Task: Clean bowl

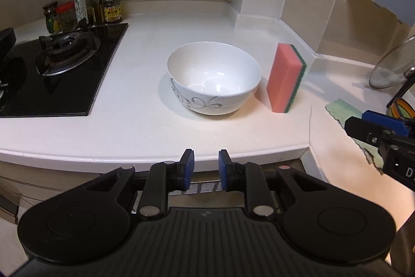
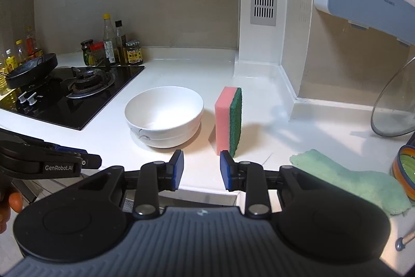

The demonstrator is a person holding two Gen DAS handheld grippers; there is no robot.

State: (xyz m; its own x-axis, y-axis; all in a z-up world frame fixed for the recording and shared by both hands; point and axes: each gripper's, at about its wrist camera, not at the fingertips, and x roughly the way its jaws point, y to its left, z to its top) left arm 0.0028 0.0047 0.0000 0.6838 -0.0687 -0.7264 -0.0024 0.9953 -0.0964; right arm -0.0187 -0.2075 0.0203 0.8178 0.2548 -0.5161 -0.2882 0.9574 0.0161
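Observation:
A white bowl (image 1: 214, 77) (image 2: 164, 116) with a grey swirl pattern stands empty on the white counter. Just to its right a pink sponge (image 1: 285, 77) (image 2: 228, 121) with a green scouring side stands on its edge, apart from the bowl. My left gripper (image 1: 206, 162) hovers open at the counter's front edge, short of the bowl, with nothing between its fingers. My right gripper (image 2: 201, 165) is open too, just in front of the sponge's lower end, holding nothing. Each gripper's body shows at the edge of the other's view.
A black gas hob (image 1: 59, 69) (image 2: 77, 92) lies left of the bowl, with bottles and jars (image 1: 85, 9) (image 2: 114, 48) behind it and a black pan (image 2: 31, 70) on it. A green cloth (image 2: 355, 181), a glass lid (image 2: 394, 105) and a striped dish (image 2: 406, 168) are at the right.

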